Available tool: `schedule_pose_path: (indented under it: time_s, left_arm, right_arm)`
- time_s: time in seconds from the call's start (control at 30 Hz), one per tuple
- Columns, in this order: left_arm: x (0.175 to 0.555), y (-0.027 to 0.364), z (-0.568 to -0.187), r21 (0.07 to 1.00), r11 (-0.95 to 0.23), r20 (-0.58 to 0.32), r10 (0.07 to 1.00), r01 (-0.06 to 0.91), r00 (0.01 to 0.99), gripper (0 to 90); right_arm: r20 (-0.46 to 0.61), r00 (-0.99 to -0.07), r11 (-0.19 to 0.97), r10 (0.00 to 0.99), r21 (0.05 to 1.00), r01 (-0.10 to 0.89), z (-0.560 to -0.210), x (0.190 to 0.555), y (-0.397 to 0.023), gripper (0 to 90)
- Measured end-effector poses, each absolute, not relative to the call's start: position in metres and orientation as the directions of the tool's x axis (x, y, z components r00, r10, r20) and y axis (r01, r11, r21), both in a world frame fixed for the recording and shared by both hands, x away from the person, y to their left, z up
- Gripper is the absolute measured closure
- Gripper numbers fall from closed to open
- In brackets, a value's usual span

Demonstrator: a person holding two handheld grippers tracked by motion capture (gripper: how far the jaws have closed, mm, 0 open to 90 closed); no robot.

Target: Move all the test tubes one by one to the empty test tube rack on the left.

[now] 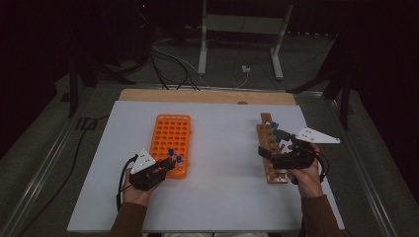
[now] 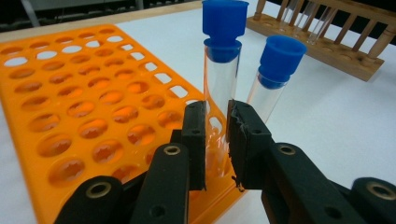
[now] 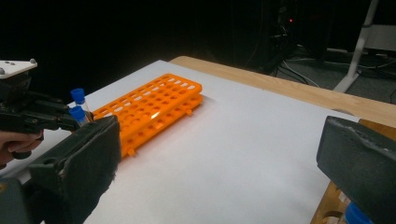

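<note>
High view: two capped tubes (image 1: 175, 159) stand in the orange rack (image 1: 171, 136) (left hand-held gripper (image 2: 217, 140) pinching one); right hand-held gripper (image 3: 219, 168) spread over the wooden rack (image 1: 271, 148), more tubes left.

Sleeves: I wear brown long sleeves (image 1: 129, 219) on both forearms.
Left gripper (image 2: 218, 140): mine is black, with two blocky jaws on arms pinned by silver-ringed rivets.
Left plate: a grey three-cornered plate (image 1: 142, 161) sits on top.
Left cable: a black cable (image 1: 120, 180) loops by my wrist.
Right gripper (image 3: 224, 163): black too, its pads (image 3: 88, 154) rough and frayed at the edges.
Right plate: a grey three-cornered plate (image 1: 316, 136), dotted with small screws.
Right cable: a black cable (image 1: 323, 165) curves round my hand.
</note>
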State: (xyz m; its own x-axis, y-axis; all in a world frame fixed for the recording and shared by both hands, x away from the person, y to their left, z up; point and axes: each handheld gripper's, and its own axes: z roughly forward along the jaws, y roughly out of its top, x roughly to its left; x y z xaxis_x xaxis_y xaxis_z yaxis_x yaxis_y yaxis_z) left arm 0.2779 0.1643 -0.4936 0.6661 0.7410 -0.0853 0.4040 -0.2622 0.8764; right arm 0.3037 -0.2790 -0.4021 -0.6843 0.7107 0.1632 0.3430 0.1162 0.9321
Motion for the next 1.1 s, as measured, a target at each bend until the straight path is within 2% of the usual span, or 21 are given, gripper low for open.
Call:
schedule_pose_path:
  time_s: [0.33, 0.67, 0.83, 1.1]
  left_arm:
    - [0.276, 0.155, -0.497, 0.844, -0.347, -0.024, 0.737, 0.409, 0.676, 78.0]
    - [0.274, 0.157, -0.496, 0.843, -0.34, -0.034, 0.738, 0.416, 0.673, 76.8]
    - [0.273, 0.157, -0.494, 0.85, -0.327, -0.043, 0.737, 0.412, 0.674, 68.3]
    - [0.27, 0.17, -0.484, 0.895, -0.223, -0.108, 0.732, 0.387, 0.672, 57.2]
  right_arm:
    - [0.16, -0.688, 0.123, 0.708, 0.931, 0.344, -0.403, 0.304, -0.278, 0.0]
    - [0.161, -0.682, 0.123, 0.713, 0.93, 0.347, -0.404, 0.304, -0.28, 0.0]
    - [0.159, -0.679, 0.121, 0.717, 0.931, 0.345, -0.404, 0.304, -0.282, 0.0]
    - [0.165, -0.66, 0.115, 0.733, 0.926, 0.359, -0.408, 0.307, -0.286, 0.0]
